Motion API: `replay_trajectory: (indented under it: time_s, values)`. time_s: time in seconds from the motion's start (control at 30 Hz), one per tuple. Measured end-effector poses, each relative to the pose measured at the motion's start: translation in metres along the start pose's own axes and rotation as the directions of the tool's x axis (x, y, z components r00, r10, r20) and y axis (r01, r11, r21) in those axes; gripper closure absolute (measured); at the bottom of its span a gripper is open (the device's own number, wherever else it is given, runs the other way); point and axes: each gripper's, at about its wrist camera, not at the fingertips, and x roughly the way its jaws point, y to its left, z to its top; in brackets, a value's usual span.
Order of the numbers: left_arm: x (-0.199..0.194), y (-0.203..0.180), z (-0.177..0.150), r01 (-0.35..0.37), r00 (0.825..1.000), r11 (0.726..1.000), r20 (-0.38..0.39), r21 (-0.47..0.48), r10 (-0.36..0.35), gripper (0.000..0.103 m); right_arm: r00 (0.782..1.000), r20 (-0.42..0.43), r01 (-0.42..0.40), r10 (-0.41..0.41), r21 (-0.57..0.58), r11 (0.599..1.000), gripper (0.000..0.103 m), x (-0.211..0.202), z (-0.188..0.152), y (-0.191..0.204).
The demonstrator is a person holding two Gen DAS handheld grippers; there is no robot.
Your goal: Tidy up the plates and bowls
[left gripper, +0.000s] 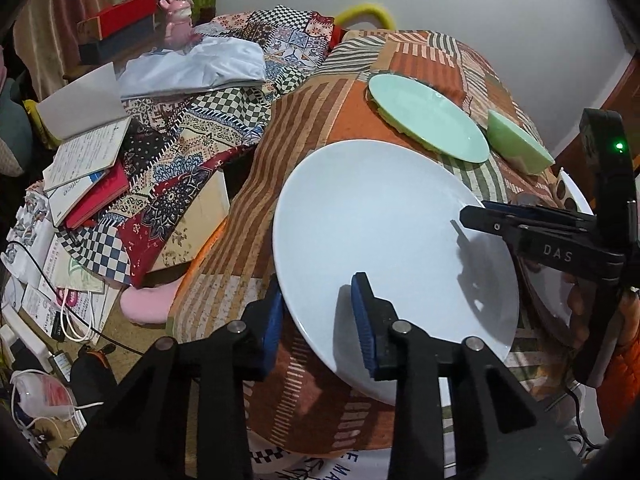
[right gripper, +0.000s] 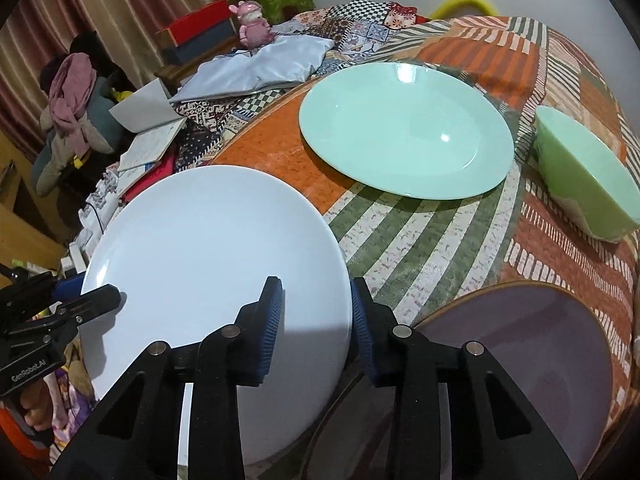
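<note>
We take the white plate (left gripper: 384, 248) as our landmark. It is round, smooth and glossy, and it sits on the patchwork cloth (left gripper: 248, 248) with its edges caught from two sides. Our left gripper (left gripper: 318, 322) straddles the plate's left rim: one blue ribbed pad (left gripper: 364, 320) lies over the top face, the other sits outside and below the rim. The jaws are moderately apart with the rim between them, but we cannot tell whether the pads actually press on it. Our right gripper (right gripper: 316, 328) straddles the plate's opposite rim the same way, one pad over the plate, the other past its edge, and again contact is unclear.

Beyond the white plate lies a mint green plate (right gripper: 404, 128), shallow and shiny, flat on the cloth. To the right of that stands a pale green bowl (right gripper: 588, 184), its far side cut by the picture edge. Just right of the white plate's near edge is a greyish-purple plate (right gripper: 532, 360) with a thin brown rim, partly hidden behind the right gripper's finger. Left of the white plate, books (left gripper: 86, 168) and a folded pale cloth (left gripper: 196, 68) lie in a clutter.
</note>
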Motion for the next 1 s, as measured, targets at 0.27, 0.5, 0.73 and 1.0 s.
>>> replay_trajectory:
  time_s: [0.27,0.5,0.73,1.0]
  values:
    - [0.007,0.015,0.015,-0.04,0.999,0.999,0.009,-0.011,0.041,0.07,0.999,-0.005,-0.039,0.039,0.018,0.999,0.071,-0.004,-0.007,0.005]
    - [0.005,0.017,0.004,-0.009,1.0,1.0,0.002,-0.019,0.009,0.07,0.999,-0.002,-0.051,0.051,0.019,0.998,0.07,-0.001,-0.013,0.007]
    - [0.004,0.014,-0.001,-0.002,1.0,1.0,0.005,-0.028,0.003,0.069,1.0,0.009,-0.002,0.002,-0.043,0.999,0.066,0.004,-0.017,0.018]
    - [-0.005,0.008,-0.002,-0.022,1.0,0.999,0.009,-0.035,0.022,0.069,0.999,0.018,-0.029,0.029,0.002,1.0,0.067,-0.005,-0.015,0.013]
